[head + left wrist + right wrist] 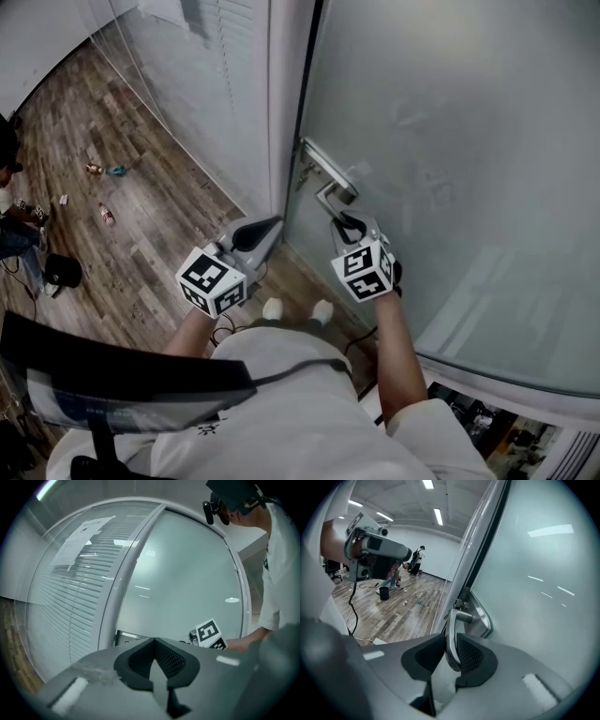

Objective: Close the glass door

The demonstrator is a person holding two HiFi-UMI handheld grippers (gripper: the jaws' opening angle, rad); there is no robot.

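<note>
The frosted glass door (450,141) fills the right of the head view, with a dark narrow gap between its edge and the white frame post (284,112). Its metal lever handle (331,194) hangs from a plate near that edge. My right gripper (345,223) is shut on the lever; in the right gripper view the lever (451,634) runs down between the two dark pads of my right gripper (450,656). My left gripper (265,228) hovers by the foot of the frame post. In the left gripper view its pads meet with nothing between them, so my left gripper (154,660) is shut.
Left of the post a glass wall with blinds (206,75) runs away over the wood floor (141,206). Small items (105,170) and a black bag (62,270) lie on that floor. A chair back (122,375) is behind me. A person (417,557) stands far off.
</note>
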